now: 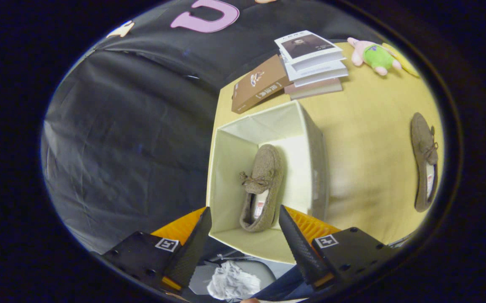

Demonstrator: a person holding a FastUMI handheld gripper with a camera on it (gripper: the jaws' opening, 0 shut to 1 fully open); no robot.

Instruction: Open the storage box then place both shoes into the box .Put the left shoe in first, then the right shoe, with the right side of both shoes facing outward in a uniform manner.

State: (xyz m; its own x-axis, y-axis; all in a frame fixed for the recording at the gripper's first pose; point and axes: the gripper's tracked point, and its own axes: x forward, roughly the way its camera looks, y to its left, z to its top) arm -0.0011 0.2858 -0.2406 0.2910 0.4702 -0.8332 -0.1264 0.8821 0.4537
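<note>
Gripper fingers apart, empty, above open cream fabric storage box. Brown felt loafer inside; matching loafer awaits well right of box.

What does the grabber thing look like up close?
The gripper has two pointed, wedge-shaped fingers with a bumpy textured surface. Each sits on a black block with screw holes and a small square black-and-white marker sticker. Ridged orange plastic shows behind them. They stand apart, open.

Yellow table, open storage box, loose brown shoe, stacked books, brown book, plush toy
</note>
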